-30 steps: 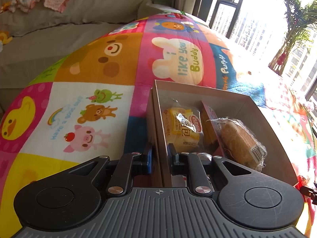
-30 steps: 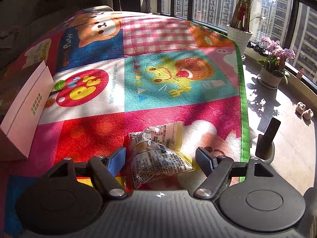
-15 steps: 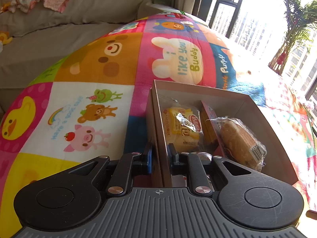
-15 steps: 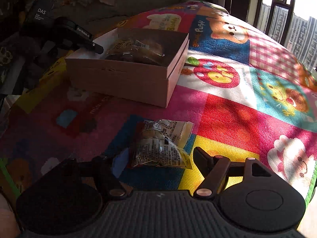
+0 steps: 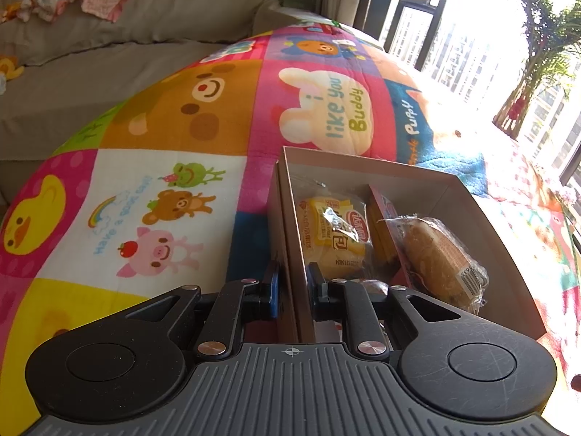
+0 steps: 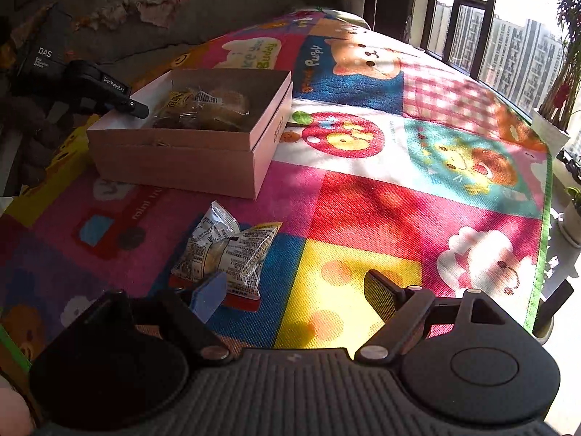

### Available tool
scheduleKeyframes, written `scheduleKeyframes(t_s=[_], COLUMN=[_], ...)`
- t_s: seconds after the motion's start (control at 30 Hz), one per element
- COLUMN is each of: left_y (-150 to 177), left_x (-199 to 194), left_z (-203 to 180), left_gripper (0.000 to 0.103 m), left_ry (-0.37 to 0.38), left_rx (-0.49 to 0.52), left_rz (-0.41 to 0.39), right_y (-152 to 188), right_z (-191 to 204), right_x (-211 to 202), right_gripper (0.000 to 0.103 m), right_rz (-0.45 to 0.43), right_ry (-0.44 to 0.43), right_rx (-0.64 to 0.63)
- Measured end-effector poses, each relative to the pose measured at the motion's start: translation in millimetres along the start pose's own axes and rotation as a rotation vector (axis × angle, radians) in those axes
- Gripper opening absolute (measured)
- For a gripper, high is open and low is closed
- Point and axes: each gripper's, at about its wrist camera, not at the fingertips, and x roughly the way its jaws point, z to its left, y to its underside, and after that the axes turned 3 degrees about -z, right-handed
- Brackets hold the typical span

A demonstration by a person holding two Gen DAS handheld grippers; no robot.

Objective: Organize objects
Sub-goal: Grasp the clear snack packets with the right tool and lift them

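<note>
An open cardboard box (image 5: 486, 218) lies on a colourful cartoon play mat. Inside it are a yellow snack packet (image 5: 332, 234) and a clear-wrapped bun (image 5: 435, 258). My left gripper (image 5: 293, 287) is shut on the box's left wall, one finger outside and one inside. In the right wrist view the same box (image 6: 174, 161) lies at the upper left, with the left gripper (image 6: 109, 91) at its far wall. A silvery printed snack packet (image 6: 225, 250) rests on the mat, beside my right gripper's left finger. My right gripper (image 6: 294, 296) has its jaws opening, with only mat between them.
A grey sofa (image 5: 109, 54) with clothes on it runs behind the mat. Windows and a potted plant (image 5: 537, 54) stand at the right. In the right wrist view the mat's green edge (image 6: 543, 254) runs down the right, with flower pots beyond it.
My right gripper has swung left from the mat's window side to face the box, and its jaws have widened. The snack packet has left the jaws and lies on the mat. The left gripper has kept still.
</note>
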Motion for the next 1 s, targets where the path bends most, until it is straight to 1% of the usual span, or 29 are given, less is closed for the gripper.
scheduleKeyframes(t_s=[0.07, 0.1, 0.17, 0.23, 0.3, 0.37, 0.43, 0.47, 0.6, 0.77, 0.83, 0.9, 1.0], left_y=[-0.1, -0.2, 0.0, -0.1, 0.1, 0.1, 0.3, 0.2, 0.7, 0.5, 0.5, 0.9, 0.6], left_x=[0.0, 0.0, 0.1, 0.0, -0.2, 0.1, 0.0, -0.1, -0.1, -0.3, -0.3, -0.4, -0.3], left_z=[0.0, -0.3, -0.3, -0.1, 0.0, 0.0, 0.1, 0.4, 0.3, 0.7, 0.8, 1.1, 0.7], left_gripper=[0.018, 0.018, 0.018, 0.018, 0.018, 0.018, 0.018, 0.018, 0.018, 0.018, 0.018, 0.018, 0.018], left_ry=[0.002, 0.001, 0.000, 0.001, 0.002, 0.002, 0.002, 0.002, 0.003, 0.002, 0.003, 0.004, 0.003], left_rx=[-0.002, -0.002, 0.001, 0.000, -0.002, -0.002, -0.001, -0.002, -0.003, 0.000, -0.001, -0.002, -0.003], left_rz=[0.001, 0.001, 0.001, 0.000, 0.000, 0.000, -0.001, -0.001, -0.002, -0.001, -0.001, -0.001, -0.002], right_y=[-11.2, -14.3, -22.0, -23.1, -23.5, -25.5, -26.8, -26.3, -20.0, -11.8, -11.1, -11.6, -10.1], right_z=[10.4, 11.0, 8.7, 10.9, 15.0, 16.4, 16.5, 17.7, 22.7, 30.0, 34.7, 44.3, 55.1], right_x=[10.5, 15.5, 32.2, 45.8, 52.5, 51.3, 45.5, 42.2, 37.7, 47.6, 47.7, 42.7, 33.2], right_gripper=[0.076, 0.072, 0.071, 0.072, 0.072, 0.073, 0.083, 0.085, 0.087, 0.087, 0.073, 0.060, 0.058], right_rz=[-0.015, -0.013, 0.011, 0.032, 0.022, 0.021, 0.009, 0.006, 0.025, 0.067, 0.076, 0.086, 0.130], right_ry=[0.047, 0.054, 0.045, 0.043, 0.055, 0.033, 0.009, 0.001, -0.031, -0.048, -0.065, -0.097, -0.207], right_rx=[-0.024, -0.017, 0.033, 0.030, 0.017, 0.039, 0.070, 0.073, 0.076, 0.077, 0.067, 0.014, -0.018])
